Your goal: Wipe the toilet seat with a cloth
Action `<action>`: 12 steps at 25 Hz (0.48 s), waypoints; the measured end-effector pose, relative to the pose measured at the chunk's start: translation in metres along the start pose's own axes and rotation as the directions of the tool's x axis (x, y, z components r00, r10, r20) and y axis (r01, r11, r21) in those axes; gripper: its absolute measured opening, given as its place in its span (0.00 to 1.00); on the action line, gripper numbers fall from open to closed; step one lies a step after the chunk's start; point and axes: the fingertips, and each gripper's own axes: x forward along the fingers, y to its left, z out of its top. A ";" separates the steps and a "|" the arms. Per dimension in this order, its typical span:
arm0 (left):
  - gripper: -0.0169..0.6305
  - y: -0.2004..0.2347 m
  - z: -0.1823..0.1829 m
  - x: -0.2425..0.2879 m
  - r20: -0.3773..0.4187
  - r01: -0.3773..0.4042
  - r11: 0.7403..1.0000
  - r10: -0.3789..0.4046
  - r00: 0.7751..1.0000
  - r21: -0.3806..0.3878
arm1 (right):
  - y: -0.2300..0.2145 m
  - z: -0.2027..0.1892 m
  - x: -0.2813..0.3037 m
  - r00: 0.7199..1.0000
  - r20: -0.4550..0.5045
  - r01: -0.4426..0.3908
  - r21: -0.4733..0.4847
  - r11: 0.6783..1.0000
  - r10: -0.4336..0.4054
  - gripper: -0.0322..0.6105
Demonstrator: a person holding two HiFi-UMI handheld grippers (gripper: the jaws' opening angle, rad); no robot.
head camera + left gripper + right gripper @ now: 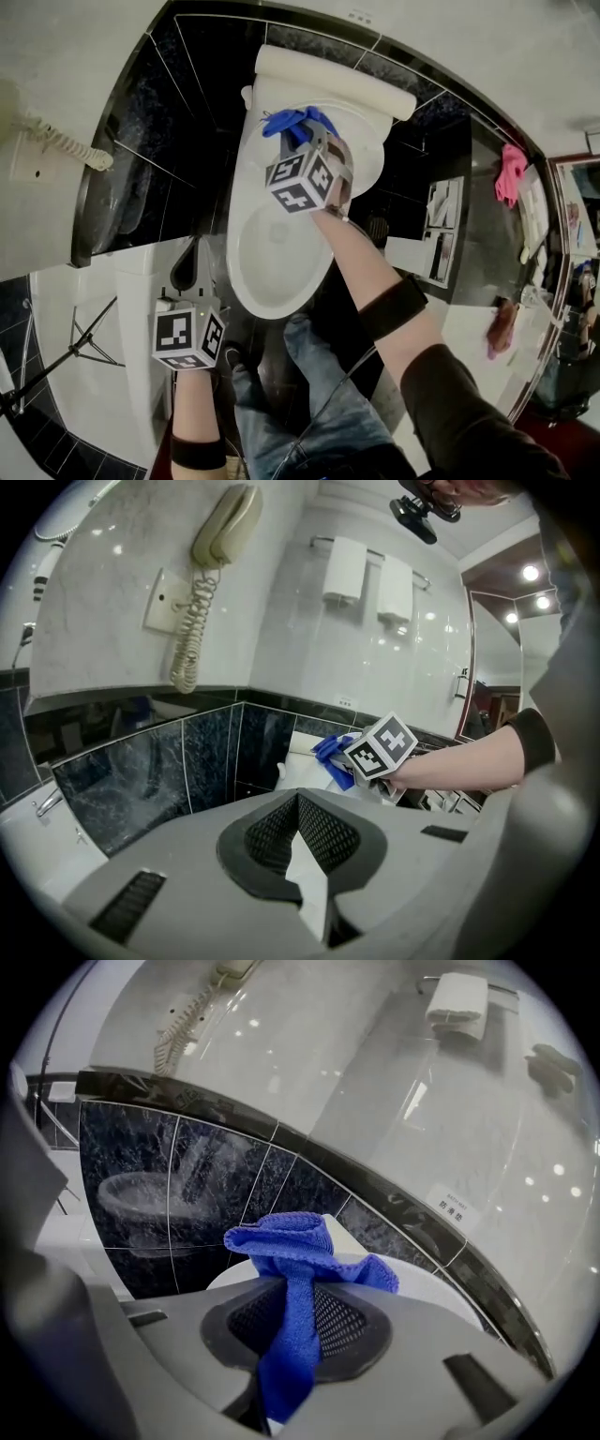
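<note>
a bathroom is shown, most likely one in a hotel. a white toilet (272, 262) with a cistern (333, 82) is set against a band of dark marbled tiles (131, 780), and glossy pale wall panels (281, 621) are seen above that band. a wall telephone (225, 522) with a coiled cord (187, 639) is mounted beside the toilet. two folded white towels (344, 571) are hung on a rail (317, 541) higher up the wall. ceiling spotlights (531, 573) are seen through a doorway at the right.

cloth (298, 1241): blue, matt, fuzzy weave | toilet seat (253, 272): white, smooth, glossy | wall tiles (131, 1194): dark, marbled, glossy
</note>
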 end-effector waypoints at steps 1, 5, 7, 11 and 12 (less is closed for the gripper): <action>0.03 0.004 -0.004 -0.002 0.001 -0.007 1.000 0.007 1.000 -0.001 | 0.004 -0.001 0.002 1.000 0.001 0.014 -0.008 1.000 -0.014 0.21; 0.03 0.024 -0.022 -0.007 -0.006 -0.039 0.999 0.039 0.999 -0.015 | 0.006 -0.001 0.003 0.995 0.048 0.088 -0.050 0.995 -0.086 0.21; 0.03 0.033 -0.034 -0.009 -0.007 -0.055 0.998 0.055 0.998 -0.028 | 0.008 0.000 0.003 0.991 0.073 0.116 -0.065 0.991 -0.111 0.21; 0.03 0.037 -0.051 -0.013 -0.024 -0.065 0.997 0.064 0.998 -0.035 | 0.019 -0.002 0.002 0.985 0.101 0.150 -0.119 0.981 -0.139 0.20; 0.03 0.038 -0.054 -0.015 -0.024 -0.068 0.997 0.067 0.997 -0.035 | 0.030 -0.004 0.004 0.989 0.096 0.129 -0.150 0.980 -0.116 0.20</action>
